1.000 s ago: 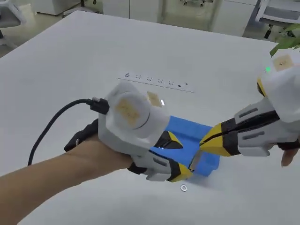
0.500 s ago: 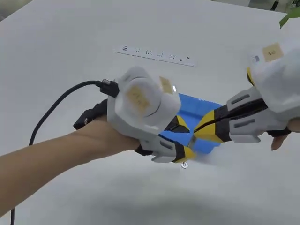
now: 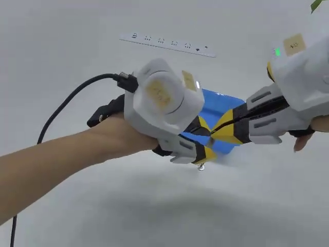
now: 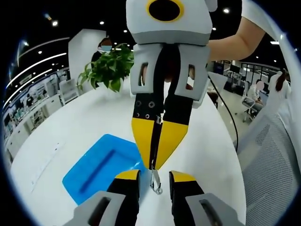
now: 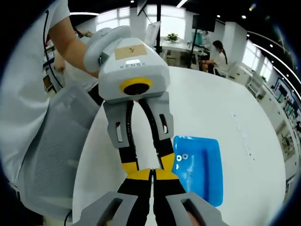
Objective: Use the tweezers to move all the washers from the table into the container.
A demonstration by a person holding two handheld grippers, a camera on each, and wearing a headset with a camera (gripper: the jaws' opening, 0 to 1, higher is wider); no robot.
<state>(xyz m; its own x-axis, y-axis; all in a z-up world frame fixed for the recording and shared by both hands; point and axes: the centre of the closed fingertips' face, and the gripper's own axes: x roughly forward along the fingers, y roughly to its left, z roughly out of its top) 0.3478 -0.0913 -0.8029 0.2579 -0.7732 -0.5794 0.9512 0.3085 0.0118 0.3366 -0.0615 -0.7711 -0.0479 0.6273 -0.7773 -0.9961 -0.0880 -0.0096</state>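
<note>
On the white table lies a blue container (image 3: 230, 105), and the right gripper view shows two washers (image 5: 183, 157) inside that container (image 5: 200, 169). One washer (image 3: 200, 166) rests on the table just in front of it. My right gripper (image 3: 215, 134) is shut on thin metal tweezers (image 4: 154, 175), whose tips reach down to that washer (image 4: 158, 189). My left gripper (image 3: 204, 153) faces the right one, its jaws open on either side of the tweezers' tips without touching them. Seen in the left gripper view, the right gripper (image 4: 154, 160) comes down from above, beside the container (image 4: 101, 165).
A white power strip (image 3: 167, 45) lies at the table's far side. A black cable (image 3: 67, 105) trails left from the left gripper. A potted plant (image 4: 110, 68) stands beyond the table and a mesh chair (image 4: 270, 136) beside it. People sit at far desks.
The head camera has dipped closer. Both grippers have closed in on each other, and the left gripper's tips have come down to just above the washer on the table.
</note>
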